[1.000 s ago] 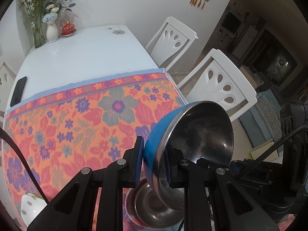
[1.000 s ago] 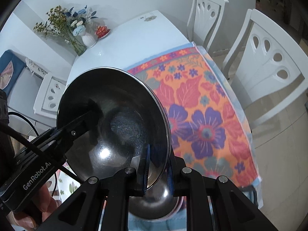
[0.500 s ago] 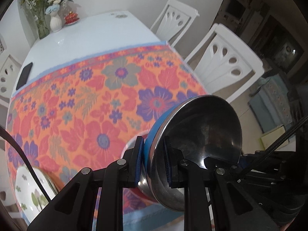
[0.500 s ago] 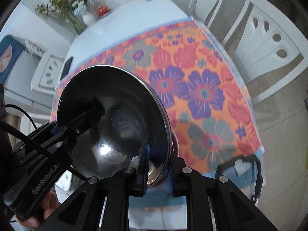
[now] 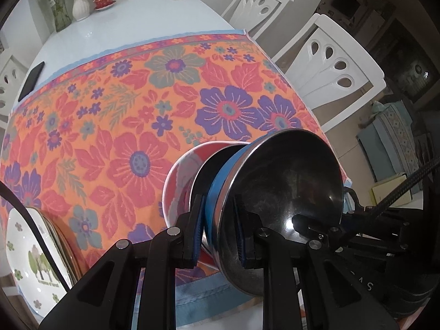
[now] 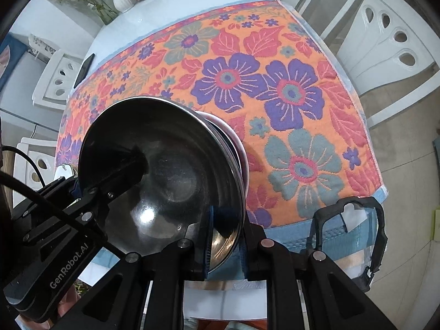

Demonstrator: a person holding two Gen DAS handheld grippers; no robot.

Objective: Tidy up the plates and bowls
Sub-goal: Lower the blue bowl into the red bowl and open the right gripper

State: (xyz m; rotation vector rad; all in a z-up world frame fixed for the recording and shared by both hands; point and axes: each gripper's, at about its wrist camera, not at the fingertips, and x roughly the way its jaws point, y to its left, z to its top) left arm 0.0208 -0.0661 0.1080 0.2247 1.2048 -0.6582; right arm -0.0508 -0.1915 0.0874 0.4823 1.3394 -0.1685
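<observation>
Now, held thing: steel bowl (image 5: pixel 280 192) with a blue outside, tilted well off level, its rim gripped on two opposite sides.
Left tool (image 5: pixel 217 233): narrow, clamped on the bowl's rim, one pad outside on the blue, one inside.
Right tool (image 6: pixel 224 236): narrow too, pinching the rim on the opposite side.
Just beyond the bowl: stacked bowls (image 5: pixel 178 181) on the floral cloth (image 5: pixel 123 110), near the surface's front edge.
Deciding relation: the stack lies below and just ahead of the held bowl, mouth up; the bowl probably has to level out and sink to nest.
Nearer hand: neither, both share the load.
Left of the stack: flowered white plates (image 5: pixel 33 253).
</observation>
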